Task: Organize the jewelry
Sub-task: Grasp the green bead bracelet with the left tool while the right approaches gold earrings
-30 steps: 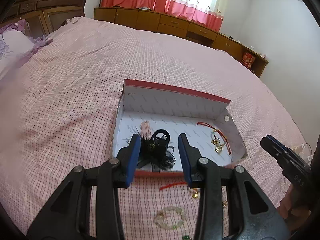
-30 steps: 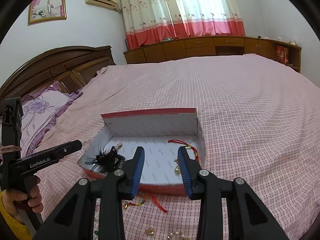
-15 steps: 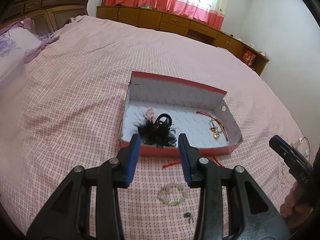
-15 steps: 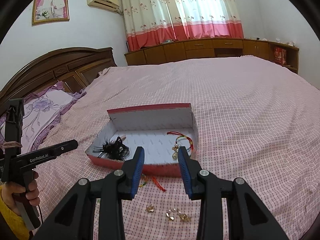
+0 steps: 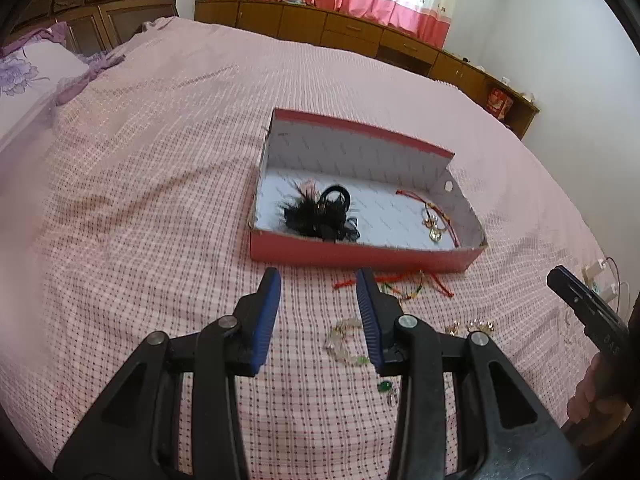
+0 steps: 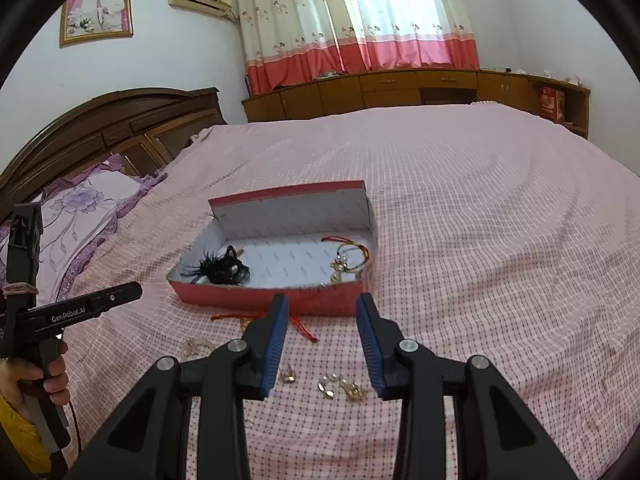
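Note:
A red box [image 5: 360, 256] [image 6: 264, 300] with a white inside lies open on the pink bedspread. In it are a black feathery hair piece [image 5: 320, 216] [image 6: 220, 268] and a red cord bracelet with gold charms [image 5: 434, 220] [image 6: 352, 258]. In front of the box lie a red cord [image 5: 396, 280] [image 6: 300, 326], a pale bead bracelet [image 5: 344, 340], a green stone [image 5: 385, 387] and small gold pieces [image 6: 344, 386] [image 5: 476, 326]. My left gripper [image 5: 318, 278] hovers open and empty short of the box. My right gripper [image 6: 322, 304] is open and empty above the gold pieces.
The bed [image 6: 480, 220] stretches wide on every side. A purple floral pillow [image 6: 80, 204] and dark wooden headboard [image 6: 100, 124] lie to the left. Low wooden cabinets [image 6: 400, 88] and red-and-white curtains stand beyond the bed.
Both grippers have drawn back from over the box toward the near side of the bed. The loose jewelry in front of the box has come into view. The jaws kept the same gap.

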Demonstrator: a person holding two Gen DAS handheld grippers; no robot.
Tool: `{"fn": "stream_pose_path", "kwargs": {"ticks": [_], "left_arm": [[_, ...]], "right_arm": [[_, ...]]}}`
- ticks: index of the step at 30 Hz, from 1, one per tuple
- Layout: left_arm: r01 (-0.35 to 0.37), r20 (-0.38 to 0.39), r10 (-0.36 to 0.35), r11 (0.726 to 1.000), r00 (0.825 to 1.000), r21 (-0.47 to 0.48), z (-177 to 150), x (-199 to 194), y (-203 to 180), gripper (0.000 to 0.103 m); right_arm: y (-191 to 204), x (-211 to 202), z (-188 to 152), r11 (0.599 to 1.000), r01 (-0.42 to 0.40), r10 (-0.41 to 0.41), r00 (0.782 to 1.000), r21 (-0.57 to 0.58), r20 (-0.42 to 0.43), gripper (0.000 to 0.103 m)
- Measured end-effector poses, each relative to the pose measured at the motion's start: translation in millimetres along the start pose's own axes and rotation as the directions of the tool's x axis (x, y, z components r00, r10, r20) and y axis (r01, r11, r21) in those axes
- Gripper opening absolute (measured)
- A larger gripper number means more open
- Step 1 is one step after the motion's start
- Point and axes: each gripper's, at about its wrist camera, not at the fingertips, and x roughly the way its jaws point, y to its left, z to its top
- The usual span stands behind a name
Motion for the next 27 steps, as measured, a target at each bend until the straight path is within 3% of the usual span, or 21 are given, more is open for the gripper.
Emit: {"fn": "stream_pose_path", "kwargs": {"ticks": [12, 27], "left_arm": [[0.019, -0.085, -0.020, 1.000, 0.996, -0.013, -21, 23, -2, 0.031], [0.025, -0.151, -0.021, 0.999, 0.988, 0.026, -38, 54, -17, 0.031]], "right_arm": [[-16, 9, -22, 0.999, 0.031, -0.030, 0.998, 0.019, -0.053, 0.038], [-33, 45, -61, 0.997, 0.053, -0.043, 0.983, 0.053, -0.181, 0.038]]}}
